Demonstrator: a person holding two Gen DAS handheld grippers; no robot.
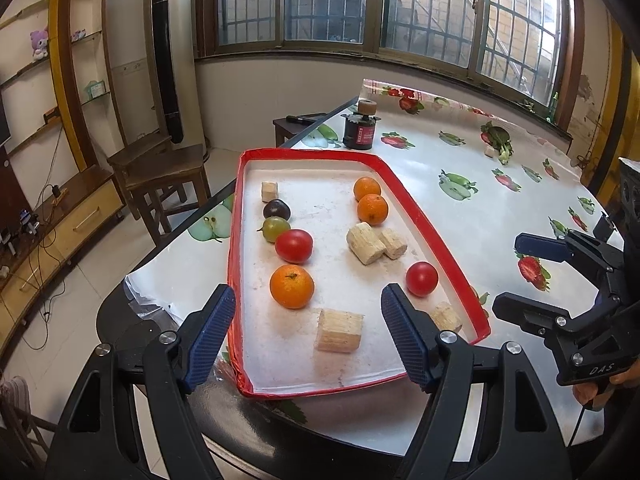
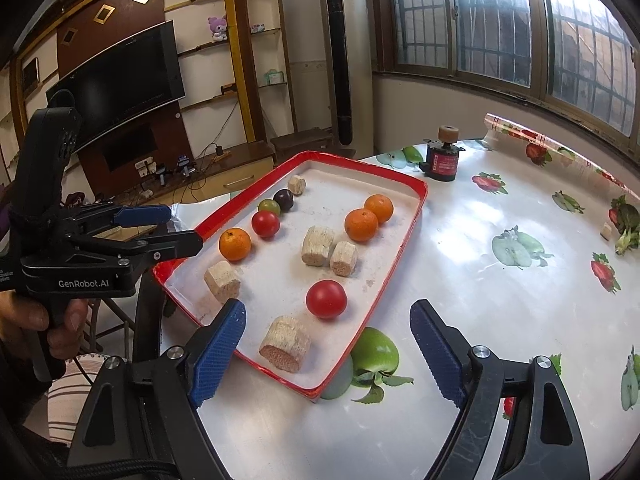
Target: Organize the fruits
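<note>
A red-rimmed white tray holds three oranges, two red tomatoes, a green fruit, a dark plum and several pale sugarcane chunks. My left gripper is open over the tray's near end, its fingers either side of the nearest orange and not touching it. My right gripper is open too, above the tray's near right rim, with a tomato and a cane chunk just ahead. Each wrist view shows the other gripper empty.
The tray lies on a round table with a fruit-print plastic cover. A small dark red jar with a cork top stands beyond the tray. A green vegetable sprig lies at the far right. Wooden stools stand left of the table.
</note>
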